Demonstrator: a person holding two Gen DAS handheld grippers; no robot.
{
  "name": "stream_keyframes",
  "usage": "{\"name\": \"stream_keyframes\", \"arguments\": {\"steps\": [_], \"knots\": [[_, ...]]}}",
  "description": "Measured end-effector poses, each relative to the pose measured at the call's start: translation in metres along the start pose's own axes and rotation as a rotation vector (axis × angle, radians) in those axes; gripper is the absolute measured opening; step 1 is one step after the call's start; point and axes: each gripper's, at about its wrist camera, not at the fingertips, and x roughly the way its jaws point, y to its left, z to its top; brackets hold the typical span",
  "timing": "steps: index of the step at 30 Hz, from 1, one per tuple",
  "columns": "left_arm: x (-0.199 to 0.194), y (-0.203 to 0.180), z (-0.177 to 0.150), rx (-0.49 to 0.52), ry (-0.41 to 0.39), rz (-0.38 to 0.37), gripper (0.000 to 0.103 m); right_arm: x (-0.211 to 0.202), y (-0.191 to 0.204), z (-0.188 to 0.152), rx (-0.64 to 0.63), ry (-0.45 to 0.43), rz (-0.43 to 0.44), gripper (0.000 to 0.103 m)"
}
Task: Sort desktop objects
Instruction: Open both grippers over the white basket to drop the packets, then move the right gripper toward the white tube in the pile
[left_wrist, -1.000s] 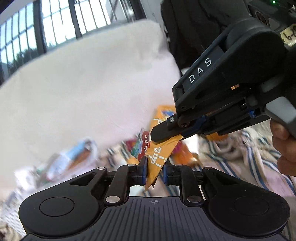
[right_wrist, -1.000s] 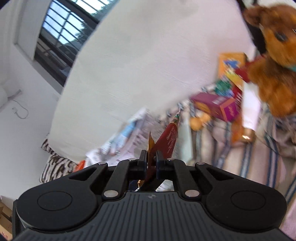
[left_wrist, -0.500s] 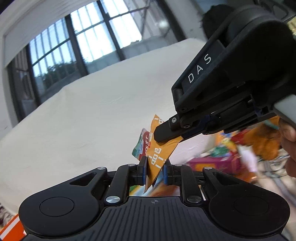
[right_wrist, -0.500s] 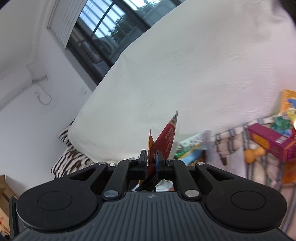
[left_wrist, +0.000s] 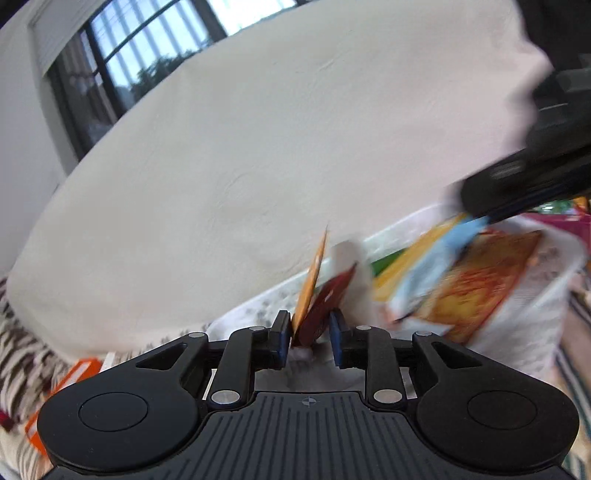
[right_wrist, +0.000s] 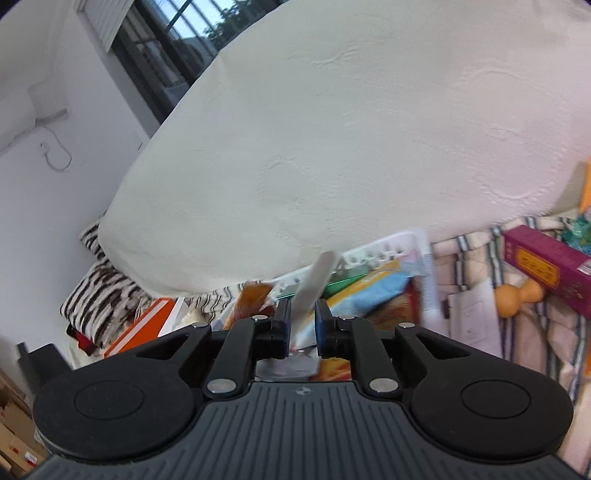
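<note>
Orange and dark red snack packets (left_wrist: 314, 295) stand on edge between the jaws of the left gripper (left_wrist: 308, 338), which are opening, so the pads no longer look pressed on them. They hang over the white basket (left_wrist: 554, 295) that already holds other flat packets (left_wrist: 472, 284), so this looks like a drop into the snack pile. On the right, the right gripper (right_wrist: 301, 325) is opening too, with a pale blurred strip (right_wrist: 314, 284) loose between its jaws above the same basket. A purple box (right_wrist: 546, 266) lies well apart on the striped cloth (right_wrist: 472, 258), not yet sorted.
</note>
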Motion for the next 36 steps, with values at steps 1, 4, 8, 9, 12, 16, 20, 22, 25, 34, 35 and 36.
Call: {"name": "stream_keyframes", "arguments": {"steps": [1,4,8,9,12,16,20,22,25,34,35,36], "knots": [[0.003,0.007,-0.002,-0.017,0.017,0.005,0.023,-0.007,-0.004,-0.001,0.011,-0.007,-0.002,0.016],[0.006,0.029,-0.008,-0.079,0.053,-0.021,0.048,-0.022,-0.021,-0.002,0.044,-0.023,-0.001,0.021],[-0.003,0.045,-0.016,-0.135,0.064,-0.03,0.053,-0.047,-0.048,-0.006,0.095,-0.049,-0.003,0.04],[-0.006,0.047,-0.017,-0.148,0.062,-0.027,0.054,-0.055,-0.055,-0.009,0.096,-0.054,-0.007,0.041],[-0.023,0.039,-0.013,-0.161,0.023,-0.024,0.055,-0.073,-0.077,-0.016,0.078,-0.085,-0.093,0.041],[-0.056,0.003,-0.001,-0.17,-0.102,-0.122,0.071,-0.097,-0.112,-0.026,0.063,-0.106,-0.214,0.058],[-0.096,-0.063,0.009,-0.148,-0.204,-0.266,0.081,-0.11,-0.148,-0.036,0.107,-0.09,-0.284,0.07],[-0.106,-0.101,0.011,-0.126,-0.241,-0.316,0.085,-0.113,-0.163,-0.039,0.134,-0.07,-0.311,0.072],[-0.107,-0.153,0.006,-0.101,-0.262,-0.38,0.091,-0.113,-0.185,-0.041,0.187,-0.049,-0.314,0.074],[-0.041,-0.213,-0.023,-0.142,-0.058,-0.407,0.091,-0.079,-0.212,-0.042,0.234,0.012,-0.32,0.075],[-0.039,-0.207,-0.026,-0.165,-0.028,-0.39,0.091,-0.072,-0.213,-0.041,0.234,0.013,-0.326,0.075],[-0.034,-0.203,-0.026,-0.189,-0.005,-0.389,0.091,-0.065,-0.214,-0.04,0.237,0.014,-0.335,0.075]]}}
